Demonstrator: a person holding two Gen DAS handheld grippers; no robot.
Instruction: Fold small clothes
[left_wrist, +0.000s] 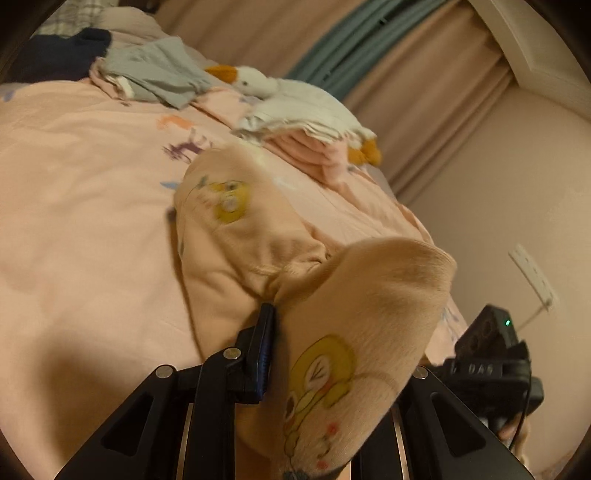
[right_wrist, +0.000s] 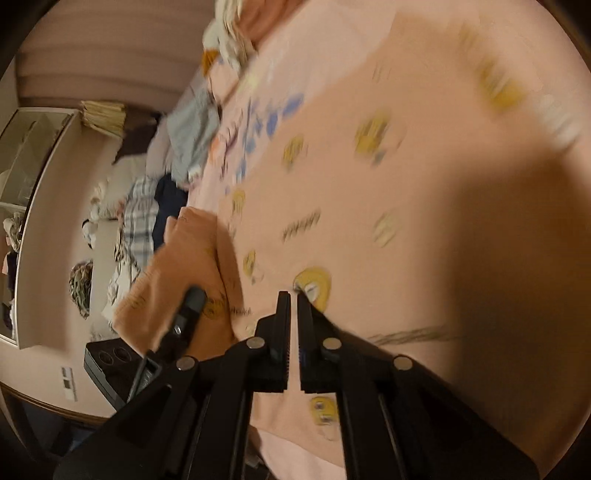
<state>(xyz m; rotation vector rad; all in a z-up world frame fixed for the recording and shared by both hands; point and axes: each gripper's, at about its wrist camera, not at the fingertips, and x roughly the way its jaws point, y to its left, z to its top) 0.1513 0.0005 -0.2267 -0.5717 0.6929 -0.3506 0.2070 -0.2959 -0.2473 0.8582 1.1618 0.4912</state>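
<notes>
A small peach garment with yellow cartoon prints (left_wrist: 258, 236) lies on the pink bedspread (left_wrist: 74, 166). My left gripper (left_wrist: 275, 314) is shut on a fold of it and lifts that part, which drapes over the right finger and hides it. In the right wrist view the same garment (right_wrist: 369, 184) fills the frame, blurred. My right gripper (right_wrist: 293, 295) is shut on the garment's fabric near a yellow print. The left gripper's finger (right_wrist: 192, 302) shows at the left, pinching the lifted peach fold (right_wrist: 184, 258).
A stack of folded clothes with a white duck plush (left_wrist: 295, 107) sits at the far side of the bed. Grey and dark clothes (left_wrist: 155, 74) are piled at the back left. Curtains (left_wrist: 424, 74) and a wall (left_wrist: 517, 221) stand to the right.
</notes>
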